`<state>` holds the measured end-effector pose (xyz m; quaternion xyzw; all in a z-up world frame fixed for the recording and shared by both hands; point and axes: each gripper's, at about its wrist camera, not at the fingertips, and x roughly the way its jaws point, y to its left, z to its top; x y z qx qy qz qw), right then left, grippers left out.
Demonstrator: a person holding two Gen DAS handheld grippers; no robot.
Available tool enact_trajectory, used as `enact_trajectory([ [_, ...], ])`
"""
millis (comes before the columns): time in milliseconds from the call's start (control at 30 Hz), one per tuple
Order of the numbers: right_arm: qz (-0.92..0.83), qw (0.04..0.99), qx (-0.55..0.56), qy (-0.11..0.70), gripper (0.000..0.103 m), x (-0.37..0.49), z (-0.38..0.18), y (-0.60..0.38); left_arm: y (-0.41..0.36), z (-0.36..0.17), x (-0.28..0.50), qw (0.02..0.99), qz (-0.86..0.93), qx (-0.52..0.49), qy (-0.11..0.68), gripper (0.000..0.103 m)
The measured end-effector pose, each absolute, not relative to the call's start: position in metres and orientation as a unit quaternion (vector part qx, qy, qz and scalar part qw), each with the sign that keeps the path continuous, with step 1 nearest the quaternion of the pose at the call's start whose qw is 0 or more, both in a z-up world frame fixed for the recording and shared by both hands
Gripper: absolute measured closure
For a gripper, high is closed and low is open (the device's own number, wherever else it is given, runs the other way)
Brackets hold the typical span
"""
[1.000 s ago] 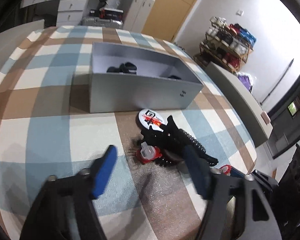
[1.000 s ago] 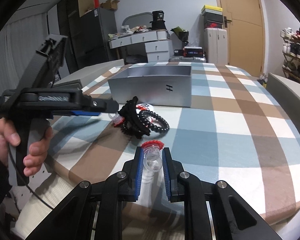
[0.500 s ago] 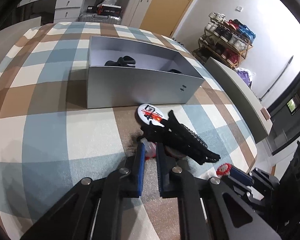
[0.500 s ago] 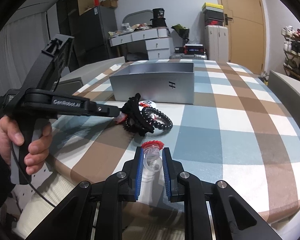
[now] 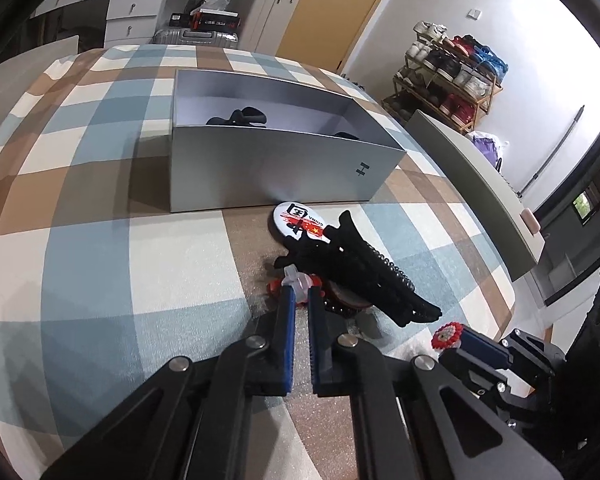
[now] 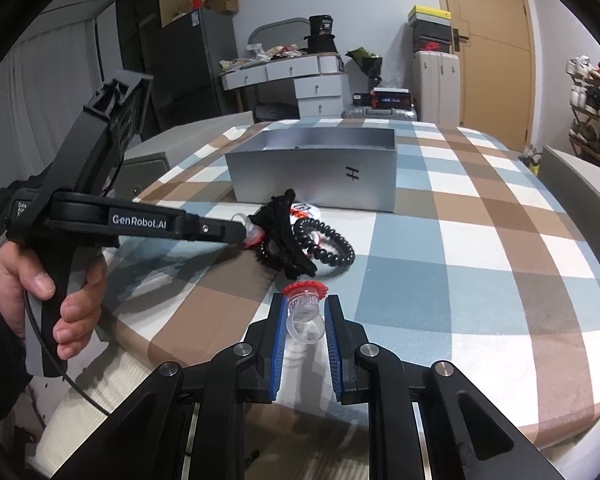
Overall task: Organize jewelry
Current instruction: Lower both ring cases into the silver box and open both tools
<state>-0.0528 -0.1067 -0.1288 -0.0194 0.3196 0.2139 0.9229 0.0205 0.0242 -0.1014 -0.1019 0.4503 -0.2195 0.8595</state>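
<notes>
The right tongs [image 6: 303,322] grip a clear ring with a red toothed top [image 6: 305,308], held just above the counter [image 6: 480,280]. Beyond it, the left tongs [image 5: 299,300] have snapped shut in the last second on a second clear, red-topped ring [image 5: 298,282] at the edge of the black hair-tie pile [image 5: 360,276]. Both rings now look ready to be lifted toward the open grey box [image 5: 276,168] farther back.

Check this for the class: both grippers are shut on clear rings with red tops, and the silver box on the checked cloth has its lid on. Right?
Not quite. The silver box is open, with no lid on it; the left wrist view shows dark items inside. The left gripper and right gripper each do grip a red-topped ring.
</notes>
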Motion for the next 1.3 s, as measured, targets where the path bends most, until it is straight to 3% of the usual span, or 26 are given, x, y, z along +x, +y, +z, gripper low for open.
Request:
enact_trajectory([
  [700, 0.221, 0.927, 0.015, 0.302, 0.085, -0.05, -0.11, -0.114, 0.038, -0.063, -0.014, 0.884, -0.208, -0.081, 0.41, 0.102],
  [1300, 0.25, 0.934, 0.07, 0.246, 0.085, 0.013, -0.056, -0.121, 0.046, -0.029, 0.022, 0.911, -0.209, -0.08, 0.346, 0.101],
])
